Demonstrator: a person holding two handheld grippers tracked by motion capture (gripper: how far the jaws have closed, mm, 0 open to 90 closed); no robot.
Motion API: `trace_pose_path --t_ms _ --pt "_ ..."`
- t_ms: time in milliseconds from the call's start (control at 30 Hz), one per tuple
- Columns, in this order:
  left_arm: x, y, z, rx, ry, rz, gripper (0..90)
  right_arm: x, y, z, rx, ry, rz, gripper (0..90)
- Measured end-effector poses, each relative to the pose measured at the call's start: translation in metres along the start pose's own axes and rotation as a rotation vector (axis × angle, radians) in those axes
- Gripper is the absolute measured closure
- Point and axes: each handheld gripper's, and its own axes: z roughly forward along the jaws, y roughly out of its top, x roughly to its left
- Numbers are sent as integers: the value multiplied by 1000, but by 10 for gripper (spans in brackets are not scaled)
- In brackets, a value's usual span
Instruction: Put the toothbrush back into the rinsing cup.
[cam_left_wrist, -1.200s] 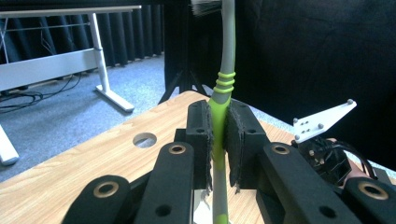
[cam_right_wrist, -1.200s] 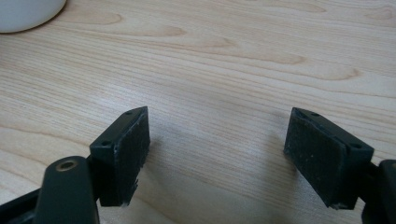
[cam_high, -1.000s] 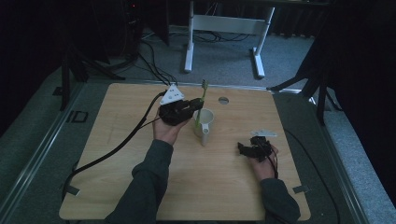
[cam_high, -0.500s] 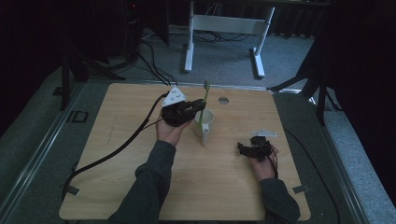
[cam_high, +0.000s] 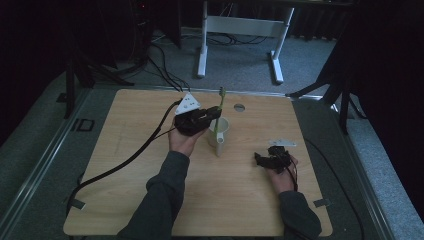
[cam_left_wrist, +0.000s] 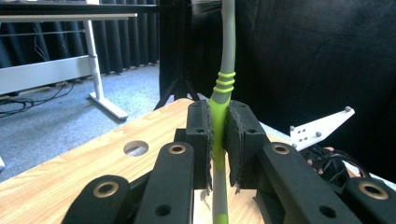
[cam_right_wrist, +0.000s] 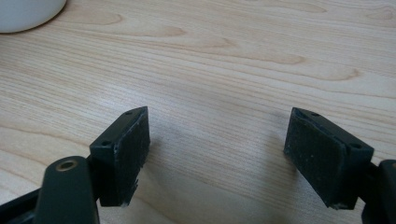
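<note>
Standing upright over the white mug (cam_high: 219, 131), a green and grey toothbrush (cam_left_wrist: 220, 121) is clamped between the pads of the left gripper (cam_left_wrist: 218, 140), with its handle end lowered toward the mug near the middle of the wooden table (cam_high: 125, 120). No brand or writing can be read on brush or mug. Well apart to the right, the right gripper (cam_right_wrist: 217, 149) is rested low on the table, jaws spread wide with nothing between them.
</note>
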Motion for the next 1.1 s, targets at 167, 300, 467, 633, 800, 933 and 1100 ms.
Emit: trace_pose_path --t_ms 167,300,467,633,800,933,1100 --pt "0 -2 2 -4 -2 2 802 0 0 0 0 1 0 219" --pt "-1 -4 4 -6 -2 0 803 0 0 0 0 0 0 219" --pt "-1 -6 7 -7 -2 -2 802 0 0 0 0 0 0 219" --pt "-1 -8 9 -11 -4 -3 802 0 0 0 0 0 0 219" --pt "-1 -9 10 -25 -10 -1 802 0 0 0 0 0 0 219" --pt "-1 -11 12 -23 -12 3 801 0 0 0 -1 0 1 219" --pt "-1 -13 15 -29 -11 6 802 0 0 0 -1 0 1 219"
